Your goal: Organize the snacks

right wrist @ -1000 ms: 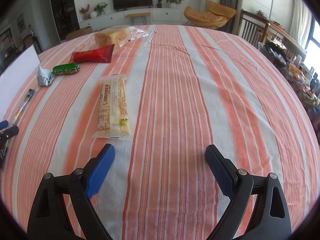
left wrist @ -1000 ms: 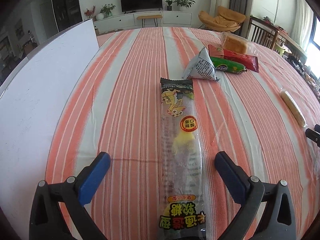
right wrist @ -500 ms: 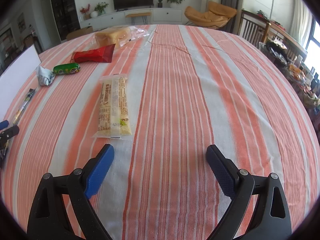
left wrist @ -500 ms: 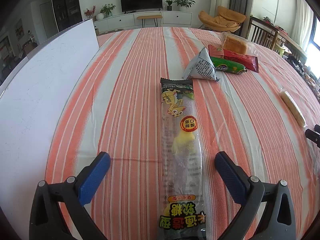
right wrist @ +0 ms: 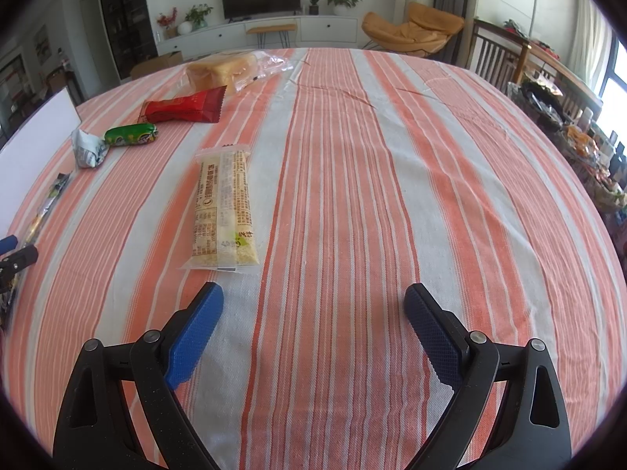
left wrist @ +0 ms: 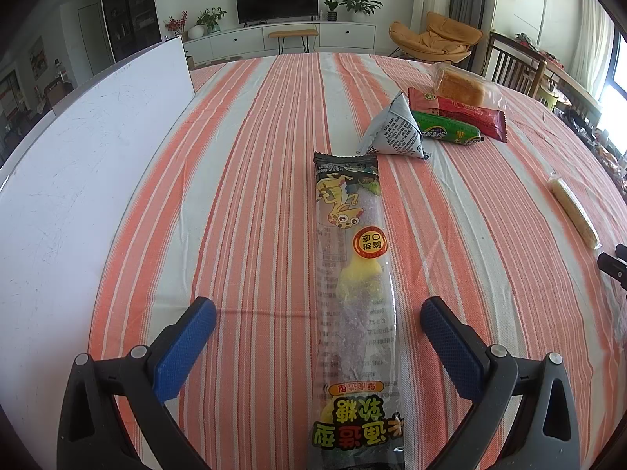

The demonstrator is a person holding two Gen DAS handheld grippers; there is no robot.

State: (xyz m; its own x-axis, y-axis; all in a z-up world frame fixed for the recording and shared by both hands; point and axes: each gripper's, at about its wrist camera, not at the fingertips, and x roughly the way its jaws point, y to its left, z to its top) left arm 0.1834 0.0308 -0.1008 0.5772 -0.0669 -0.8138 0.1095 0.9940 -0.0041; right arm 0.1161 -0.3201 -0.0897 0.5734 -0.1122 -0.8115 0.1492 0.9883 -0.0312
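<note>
Gummy packet (left wrist: 352, 274) lies between left tool (left wrist: 318, 319) fingers (untouched)

My left gripper (left wrist: 318, 315) straddles the near end of the candy pack (left wrist: 352, 293), which runs lengthwise away from me on the tablecloth (left wrist: 254, 196). A board (left wrist: 78, 164) lies along its left. Past the pack's far end sits the pouch (left wrist: 395, 131), the sausage (left wrist: 446, 129) just right of it, the wrapper (left wrist: 458, 111) behind that, bread (left wrist: 460, 84) farthest. My right gripper (right wrist: 313, 305) hangs over bare cloth, the biscuit pack (right wrist: 223, 207) ahead to its left.
</note>
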